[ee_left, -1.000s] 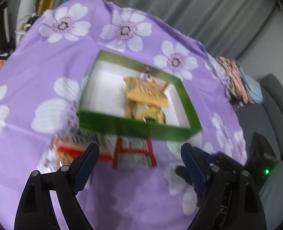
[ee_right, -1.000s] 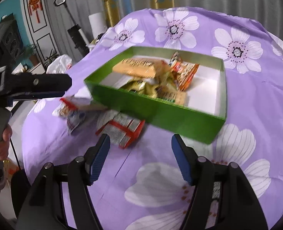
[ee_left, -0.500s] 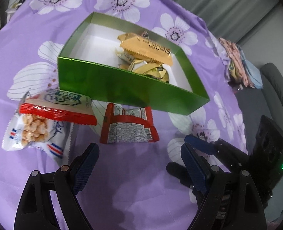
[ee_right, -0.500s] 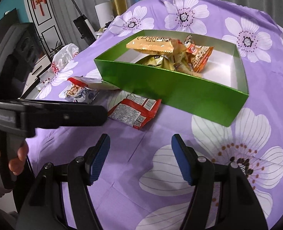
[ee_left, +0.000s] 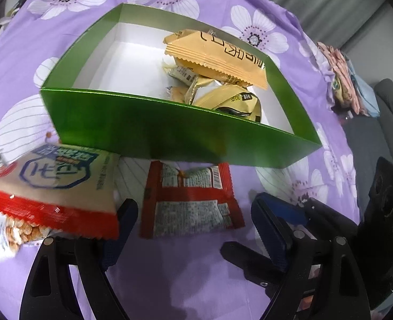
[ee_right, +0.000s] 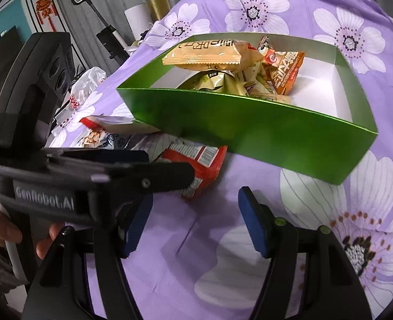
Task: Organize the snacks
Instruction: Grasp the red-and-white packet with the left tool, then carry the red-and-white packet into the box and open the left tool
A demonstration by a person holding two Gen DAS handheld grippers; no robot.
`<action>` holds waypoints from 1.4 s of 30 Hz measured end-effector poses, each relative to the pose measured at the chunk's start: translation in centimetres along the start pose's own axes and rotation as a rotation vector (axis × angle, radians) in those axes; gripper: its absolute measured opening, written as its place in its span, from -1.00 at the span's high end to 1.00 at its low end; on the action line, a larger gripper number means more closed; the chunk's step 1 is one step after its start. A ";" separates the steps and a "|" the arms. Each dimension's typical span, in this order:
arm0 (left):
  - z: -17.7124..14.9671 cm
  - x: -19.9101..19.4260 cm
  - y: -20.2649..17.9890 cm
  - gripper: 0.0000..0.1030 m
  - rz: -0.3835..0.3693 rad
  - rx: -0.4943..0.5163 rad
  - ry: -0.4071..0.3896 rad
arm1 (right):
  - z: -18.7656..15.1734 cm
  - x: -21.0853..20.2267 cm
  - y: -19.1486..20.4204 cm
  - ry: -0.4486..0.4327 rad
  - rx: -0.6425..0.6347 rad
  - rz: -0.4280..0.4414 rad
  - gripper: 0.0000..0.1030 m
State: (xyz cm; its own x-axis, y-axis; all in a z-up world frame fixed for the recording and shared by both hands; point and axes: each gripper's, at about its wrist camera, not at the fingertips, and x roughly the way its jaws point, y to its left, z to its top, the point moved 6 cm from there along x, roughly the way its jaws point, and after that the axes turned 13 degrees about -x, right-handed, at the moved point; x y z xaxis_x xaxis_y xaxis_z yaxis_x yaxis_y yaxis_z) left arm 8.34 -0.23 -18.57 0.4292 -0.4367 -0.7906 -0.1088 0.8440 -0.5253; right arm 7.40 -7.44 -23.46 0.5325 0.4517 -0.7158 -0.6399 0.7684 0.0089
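A green box (ee_left: 169,130) (ee_right: 249,130) holds several snack packets, with an orange wafer packet (ee_left: 217,56) (ee_right: 207,56) on top. In front of it on the purple flowered cloth lies a red snack packet (ee_left: 191,202) (ee_right: 199,160). Left of that lies a white and red peanut packet (ee_left: 47,186) (ee_right: 100,130). My left gripper (ee_left: 193,221) is open, low over the cloth, its fingers either side of the red packet. My right gripper (ee_right: 193,221) is open and empty, close behind and to the right of the red packet. The left gripper's body (ee_right: 89,176) crosses the right wrist view.
The table's edge falls away on the right, with a grey sofa (ee_left: 391,122) and folded cloths (ee_left: 343,80) beyond. A white plastic bag (ee_right: 87,85) and a vacuum (ee_right: 108,37) stand off the table's left side.
Both grippers have moved lower and nearer to the packets in front of the box. The left gripper now straddles the red packet. Both stay open.
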 end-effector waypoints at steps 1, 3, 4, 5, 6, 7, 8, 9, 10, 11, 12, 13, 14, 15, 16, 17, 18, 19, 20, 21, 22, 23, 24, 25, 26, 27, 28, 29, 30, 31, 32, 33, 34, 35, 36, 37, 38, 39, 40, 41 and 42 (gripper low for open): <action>0.1 0.2 0.0 -0.69 -0.002 -0.003 0.003 | 0.1 0.3 0.0 0.004 0.000 0.004 -0.30; 0.1 0.3 0.0 -0.69 -0.010 -0.009 0.006 | 0.4 0.8 0.2 0.010 -0.011 0.014 -0.30; 0.1 0.3 0.0 -0.69 -0.019 -0.011 0.008 | 0.5 1.0 0.3 0.010 -0.016 0.025 -0.29; 0.1 0.3 0.0 -0.66 -0.031 -0.014 0.014 | 0.6 1.3 0.4 0.011 -0.017 0.035 -0.28; 0.1 0.4 0.0 -0.63 -0.029 -0.016 0.014 | 0.7 1.5 0.4 0.016 -0.016 0.043 -0.21; 0.1 0.4 0.2 -0.55 -0.020 -0.014 0.013 | 0.7 1.7 0.4 0.021 -0.016 0.048 -0.15; 0.1 0.3 0.4 -0.51 -0.019 -0.016 0.010 | 0.8 1.9 0.3 0.024 -0.018 0.039 -0.09; 0.1 0.1 0.5 -0.47 -0.021 -0.023 0.007 | 0.8 2.0 0.2 0.024 -0.020 0.028 0.00; 0.2 0.1 0.7 -0.36 -0.018 -0.033 0.004 | 0.8 2.0 0.1 0.025 -0.020 0.028 0.02; 0.3 0.0 0.8 -0.28 -0.017 -0.040 0.003 | 0.8 2.0 -0.1 0.023 -0.014 0.035 0.05; 0.3 0.0 1.0 -0.25 -0.022 -0.046 0.002 | 0.7 2.0 -0.2 0.024 -0.010 0.040 0.06; 0.4 0.0 1.1 -0.20 -0.024 -0.049 0.005 | 0.7 2.0 -0.2 0.027 -0.011 0.040 0.07; 0.4 0.0 1.2 -0.19 -0.021 -0.049 0.005 | 0.7 2.1 -0.2 0.031 -0.014 0.037 0.07; 0.4 0.0 1.2 -0.19 -0.018 -0.045 0.004 | 0.7 2.1 -0.1 0.034 -0.019 0.032 0.08; 0.3 0.0 1.1 -0.19 -0.016 -0.041 0.002 | 0.7 2.1 -0.1 0.036 -0.026 0.029 0.08; 0.3 0.0 1.0 -0.18 -0.015 -0.039 0.000 | 0.6 2.1 0.0 0.036 -0.030 0.027 0.09; 0.3 0.0 1.0 -0.18 -0.014 -0.036 -0.004 | 0.6 2.1 0.0 0.035 -0.029 0.027 0.11; 0.2 -0.1 0.9 -0.16 -0.011 -0.030 -0.005 | 0.5 2.1 0.1 0.035 -0.031 0.028 0.13; 0.0 -0.1 0.8 0.00 -0.023 -0.028 0.001 | 0.4 2.0 0.3 0.032 -0.033 0.040 0.17; -0.1 -0.1 0.6 0.02 -0.032 -0.029 0.008 | 0.4 1.9 0.5 0.029 -0.043 0.034 0.18; -0.4 -0.1 0.4 0.02 -0.019 -0.016 0.000 | 0.4 1.8 0.8 0.027 -0.063 0.017 0.18; -0.5 -0.1 0.4 0.02 -0.013 -0.010 -0.005 | 0.2 1.6 0.9 0.028 -0.067 0.008 0.18; -0.7 -0.2 0.3 0.02 -0.014 -0.016 -0.006 | 0.1 1.3 0.9 0.023 -0.058 0.007 0.18; -0.8 -0.3 0.2 0.02 -0.019 -0.025 -0.007 | 0.0 1.0 1.0 0.016 -0.054 0.008 0.19; -0.9 -0.6 0.2 0.03 -0.022 -0.030 -0.009 | -0.1 0.5 1.1 0.005 -0.052 0.009 0.19; -1.2 -0.9 -0.1 0.03 -0.023 -0.027 -0.011 | -0.2 0.1 1.2 -0.002 -0.050 0.010 0.20; -1.5 -1.2 -0.3 0.03 -0.025 -0.018 -0.015 | -0.4 -0.3 1.3 -0.007 -0.050 0.009 0.20; -1.8 -1.6 -0.7 0.03 -0.025 -0.005 -0.021 | -0.5 -0.9 1.5 -0.016 -0.052 0.004 0.20; -2.0 -1.8 -1.0 0.03 -0.025 0.002 -0.024 | -0.6 -1.4 1.6 -0.022 -0.051 0.002 0.20; -2.2 -2.1 -1.4 0.03 -0.027 0.012 -0.028 | -0.7 -1.9 1.6 -0.031 -0.048 -0.002 0.20; -2.5 -2.5 -1.9 0.03 -0.032 0.022 -0.032 | -0.7 -2.5 1.7 -0.040 -0.046 -0.007 0.20; -2.6 -2.8 -2.4 0.03 -0.039 0.032 -0.035 | -0.7 -3.1 1.7 -0.050 -0.041 -0.013 0.20; -2.7 -3.0 -2.8 0.03 -0.043 0.040 -0.037 | -0.8 -3.8 1.7 -0.060 -0.039 -0.019 0.20; -2.8 -3.3 -3.4 0.03 -0.048 0.053 -0.040 | -0.8 -4.6 1.6 -0.071 -0.039 -0.029 0.20; -2.8 -3.6 -3.9 0.03 -0.053 0.063 -0.045 | -0.7 -5.3 1.5 -0.084 -0.040 -0.038 0.20; -2.7 -4.0 -4.4 0.03 -0.060 0.077 -0.054 | -0.5 -5.8 1.4 -0.095 -0.042 -0.046 0.20; -2.6 -4.4 -5.2 0.03 -0.067 0.094 -0.065 | -0.2 -6.5 1.2 -0.110 -0.044 -0.060 0.20; -2.4 -4.6 -5.7 0.03 -0.071 0.105 -0.071 | 0.2 -7.1 0.9 -0.124 -0.045 -0.071 0.20; -2.2 -4.8 -6.3 0.03 -0.077 0.118 -0.080 | 0.4 -7.5 0.7 -0.135 -0.044 -0.080 0.20; -1.9 -5.0 -6.9 0.03 -0.082 0.128 -0.087 | 0.7 -7.9 0.4 -0.148 -0.043 -0.088 0.20; -1.5 -5.2 -7.6 0.03 -0.084 0.139 -0.094 | 1.2 -8.3 0.1 -0.162 -0.043 -0.098 0.20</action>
State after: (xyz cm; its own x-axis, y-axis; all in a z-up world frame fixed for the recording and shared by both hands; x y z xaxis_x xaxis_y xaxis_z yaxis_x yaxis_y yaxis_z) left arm 5.56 -4.85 -10.99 0.5142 -0.4823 -0.7092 0.0536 0.8434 -0.5347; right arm 3.55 -10.61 -16.67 0.6736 0.4449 -0.5902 -0.6015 0.7940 -0.0880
